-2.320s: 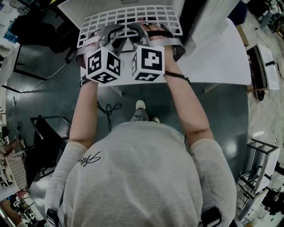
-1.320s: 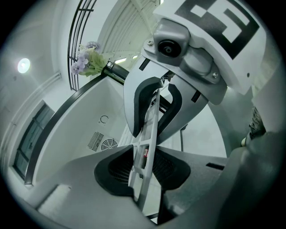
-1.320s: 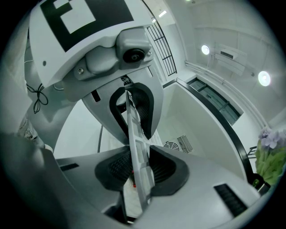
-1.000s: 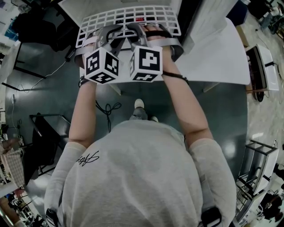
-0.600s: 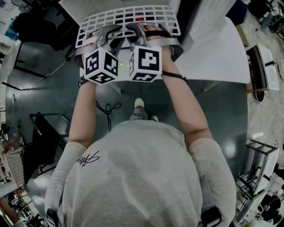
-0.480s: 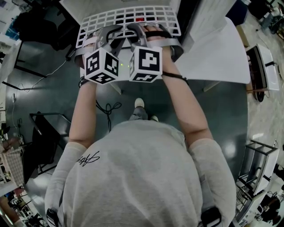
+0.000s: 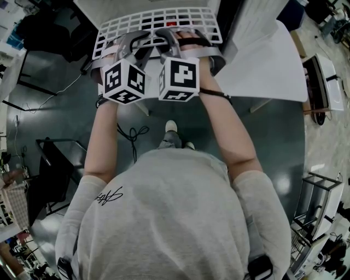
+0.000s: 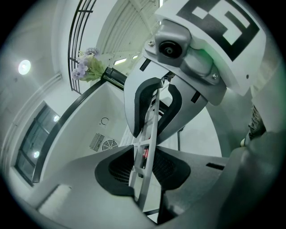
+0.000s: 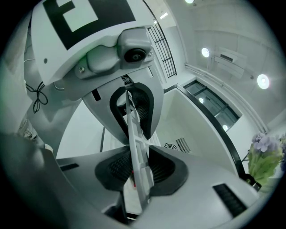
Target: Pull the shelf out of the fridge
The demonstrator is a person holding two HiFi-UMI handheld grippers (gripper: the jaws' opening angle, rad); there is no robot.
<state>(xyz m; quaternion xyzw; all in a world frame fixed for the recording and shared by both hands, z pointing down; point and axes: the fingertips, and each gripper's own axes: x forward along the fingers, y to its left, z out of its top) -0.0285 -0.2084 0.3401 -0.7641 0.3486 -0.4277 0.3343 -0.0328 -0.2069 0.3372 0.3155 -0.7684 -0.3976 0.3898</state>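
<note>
A white grid shelf (image 7: pixel 158 21) sticks out of the open fridge (image 7: pixel 98 8) at the top of the head view. Both grippers hold its front edge side by side. My left gripper (image 7: pixel 124 46) is shut on the shelf; in the left gripper view the shelf's edge (image 8: pixel 145 156) runs between its dark pads. My right gripper (image 7: pixel 178 44) is shut on the shelf too, and the thin white shelf edge (image 9: pixel 136 167) is pinched between its pads. Each gripper's camera sees the other gripper across the shelf.
The open fridge door (image 7: pixel 262 60) stands at the right of the shelf. A cable (image 7: pixel 134 134) lies on the dark floor by the person's feet (image 7: pixel 172 131). A dark frame (image 7: pixel 54 164) stands at the left. Purple flowers (image 8: pixel 87 67) show far off.
The shelf and both grippers have shifted slightly up and left in the head view since the earliest frame. Both grips stay the same.
</note>
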